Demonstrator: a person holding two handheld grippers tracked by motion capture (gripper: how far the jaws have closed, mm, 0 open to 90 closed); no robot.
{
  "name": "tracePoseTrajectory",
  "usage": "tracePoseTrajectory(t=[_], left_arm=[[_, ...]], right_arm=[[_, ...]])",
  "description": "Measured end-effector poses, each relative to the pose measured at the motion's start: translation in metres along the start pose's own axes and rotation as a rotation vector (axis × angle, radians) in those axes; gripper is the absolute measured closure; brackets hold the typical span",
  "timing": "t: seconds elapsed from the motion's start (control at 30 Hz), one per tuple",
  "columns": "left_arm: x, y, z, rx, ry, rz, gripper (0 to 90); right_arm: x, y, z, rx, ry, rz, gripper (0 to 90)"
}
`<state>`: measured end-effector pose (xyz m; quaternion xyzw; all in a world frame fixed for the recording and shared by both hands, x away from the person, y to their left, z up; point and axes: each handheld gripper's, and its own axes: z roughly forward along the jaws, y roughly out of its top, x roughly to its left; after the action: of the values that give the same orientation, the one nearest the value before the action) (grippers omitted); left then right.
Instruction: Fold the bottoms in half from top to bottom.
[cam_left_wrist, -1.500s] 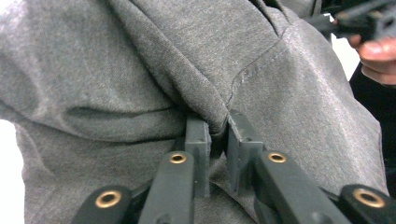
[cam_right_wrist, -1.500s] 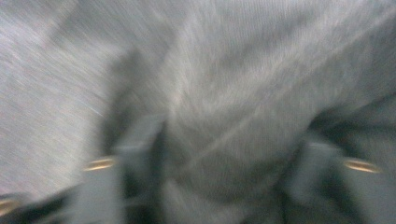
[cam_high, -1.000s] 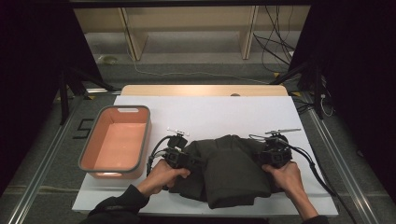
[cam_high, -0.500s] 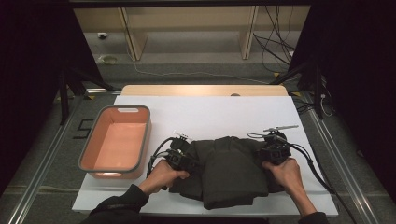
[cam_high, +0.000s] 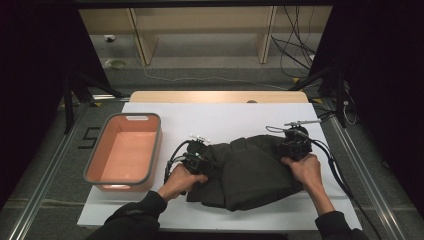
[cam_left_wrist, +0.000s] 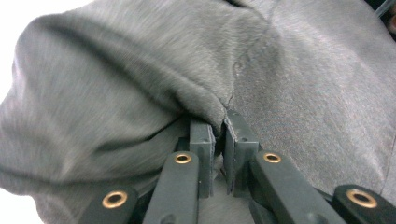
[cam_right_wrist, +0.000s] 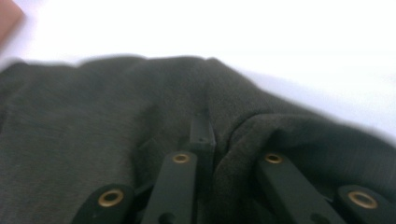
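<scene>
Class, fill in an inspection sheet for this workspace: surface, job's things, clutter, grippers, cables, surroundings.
Surface: white table top, bare at the far side.
Job's things: dark garment lying bunched on the table's near half.
Clutter: empty pink bin left of the garment.
Grippers: left gripper pinches a fold of the garment; right gripper has cloth between its jaws.
Cables: black cable trails from the right gripper; more cables on the floor beyond.
Surroundings: wooden frame behind the table, dark curtains at the sides.

Dark grey garment (cam_high: 250, 172), salmon-pink bin (cam_high: 125, 150) with grey rim, white table cover (cam_high: 220, 117), black fingers (cam_left_wrist: 201, 140)
</scene>
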<state>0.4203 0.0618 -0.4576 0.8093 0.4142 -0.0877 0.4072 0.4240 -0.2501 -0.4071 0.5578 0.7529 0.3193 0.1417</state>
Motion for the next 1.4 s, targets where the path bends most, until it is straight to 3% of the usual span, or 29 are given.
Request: tracePoseTrajectory(t=[0.17, 0.23, 0.33, 0.43, 0.57, 0.7, 0.83, 1.03, 1.17, 1.4], left_arm=[[-0.004, -0.003, 0.000, 0.014, 0.028, 0.045, 82.6], [-0.004, -0.004, -0.001, 0.011, 0.024, 0.035, 82.2], [-0.008, -0.005, -0.005, 0.006, 0.025, 0.039, 81.9], [-0.013, -0.005, -0.011, 0.017, 0.037, 0.032, 78.2], [-0.022, -0.006, -0.030, -0.001, 0.038, 0.037, 70.0], [-0.038, -0.004, -0.040, -0.047, 0.005, 0.062, 69.5], [-0.056, -0.002, -0.025, -0.040, -0.028, 0.108, 72.5], [-0.068, -0.002, 0.000, -0.002, -0.053, 0.159, 87.8], [-0.068, -0.011, 0.019, 0.056, -0.058, 0.181, 89.4], [-0.061, -0.024, 0.039, 0.134, -0.014, 0.200, 89.6]], right_arm=[[-0.005, -0.010, 0.002, 0.020, -0.017, -0.012, 77.0], [-0.005, -0.012, -0.001, 0.019, -0.025, -0.023, 75.4], [-0.008, -0.013, -0.005, 0.022, -0.038, -0.008, 64.1], [-0.010, -0.016, -0.015, 0.004, -0.053, -0.002, 62.8], [-0.008, -0.021, -0.030, -0.003, -0.033, -0.008, 63.8], [-0.010, -0.024, -0.022, 0.019, -0.020, 0.009, 65.6], [-0.009, -0.023, -0.019, 0.021, -0.022, 0.004, 76.3], [-0.011, -0.016, -0.014, 0.022, -0.027, 0.005, 86.9], [-0.014, -0.007, -0.016, -0.005, -0.034, 0.006, 87.4], [-0.023, 0.008, -0.019, -0.048, -0.070, 0.027, 87.8]])
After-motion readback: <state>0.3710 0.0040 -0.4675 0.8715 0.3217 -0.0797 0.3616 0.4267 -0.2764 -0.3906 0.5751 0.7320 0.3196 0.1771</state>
